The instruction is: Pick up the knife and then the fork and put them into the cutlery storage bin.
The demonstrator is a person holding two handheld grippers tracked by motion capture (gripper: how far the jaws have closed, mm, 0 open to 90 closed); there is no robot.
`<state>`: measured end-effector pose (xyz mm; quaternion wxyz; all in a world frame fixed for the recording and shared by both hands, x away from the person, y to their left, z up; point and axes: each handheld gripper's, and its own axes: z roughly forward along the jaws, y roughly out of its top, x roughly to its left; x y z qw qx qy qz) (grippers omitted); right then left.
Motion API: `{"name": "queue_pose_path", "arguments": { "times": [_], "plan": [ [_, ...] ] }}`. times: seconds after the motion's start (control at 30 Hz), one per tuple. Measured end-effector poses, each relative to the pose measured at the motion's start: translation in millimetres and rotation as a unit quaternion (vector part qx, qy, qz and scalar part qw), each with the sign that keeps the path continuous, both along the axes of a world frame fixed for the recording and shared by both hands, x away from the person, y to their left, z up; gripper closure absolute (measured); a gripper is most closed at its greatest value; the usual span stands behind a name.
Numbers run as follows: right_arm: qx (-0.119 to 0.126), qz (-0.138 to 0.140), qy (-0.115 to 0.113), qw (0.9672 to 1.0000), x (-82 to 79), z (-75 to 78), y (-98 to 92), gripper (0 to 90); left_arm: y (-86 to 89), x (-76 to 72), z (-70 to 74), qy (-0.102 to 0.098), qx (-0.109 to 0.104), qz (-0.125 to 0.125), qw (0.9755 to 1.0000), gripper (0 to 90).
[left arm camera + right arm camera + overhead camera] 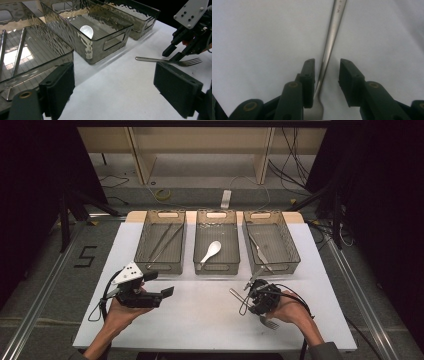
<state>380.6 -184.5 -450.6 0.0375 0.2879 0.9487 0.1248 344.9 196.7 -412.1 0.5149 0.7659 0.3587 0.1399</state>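
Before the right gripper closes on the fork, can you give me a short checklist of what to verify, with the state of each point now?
1. Right gripper open: ok.
2. Fork handle lies between its jaws: ok.
3. Handle centred in the gap: not ok, it runs close to one jaw.
4. Fork flat on the table: ok.
5. Left gripper away from the fork: ok, it is open and apart.
6. Which bin takes forks: cannot tell.

— We saw a fork (331,40) of smooth, brushed metal on a matt white table (200,315).
— We noted glossy, rippled smoky plastic bins (100,37) and a glossy white spoon (86,31).
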Motion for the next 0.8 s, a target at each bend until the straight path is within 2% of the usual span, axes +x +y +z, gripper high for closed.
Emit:
{"name": "queue_pose_path", "arguments": {
  "times": [0.3,0.8],
  "plan": [
    [-0.007,0.0,0.005,1.0,1.0,-5.7,0.8,70.5,-0.2,0.0,-0.1,0.0,0.001,-0.001,1.0,16.7],
    [-0.008,-0.002,0.009,0.9999,1.3,-6.2,2.0,79.0,-1.5,-0.6,-0.3,-0.002,0.002,-0.001,1.0,16.7]
  ]
}}
